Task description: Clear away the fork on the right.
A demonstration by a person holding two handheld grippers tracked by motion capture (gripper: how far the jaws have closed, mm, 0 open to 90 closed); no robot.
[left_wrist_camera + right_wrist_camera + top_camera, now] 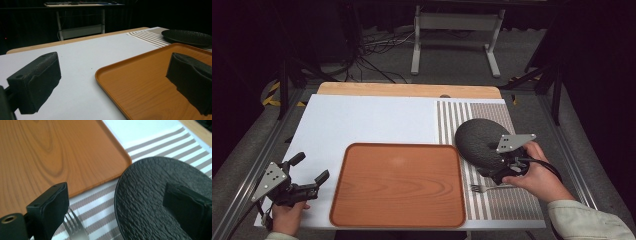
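Nearest the person, the silver metal fork (486,188) lies on the brown-and-white striped placemat (507,202), just beside the right edge of the rectangular wood-grain orange tray (399,184), and its tines show under the near jaw in the right gripper view (75,230). The right gripper (502,170) hovers just above it with its jaws spread wide, one over the fork side and the other over the rim of the round, rough-textured black plate (479,140), clamped on nothing. The risk here is that, if the plate is what it means to lift, a jaw coming down carelessly could catch the fork and skid it off the mat, or could pinch only the thin rim, so that the shallow plate tips and slides out on the way to the tray. The plate also overhangs the mat's stripes close to the tray's corner, so a low carry could knock the tray's raised lip. Over at the near left, the left gripper (307,175) rests open and empty on the white table cover (362,120), beside the tray's left edge (110,75); it is too far off to steady anything that slips.
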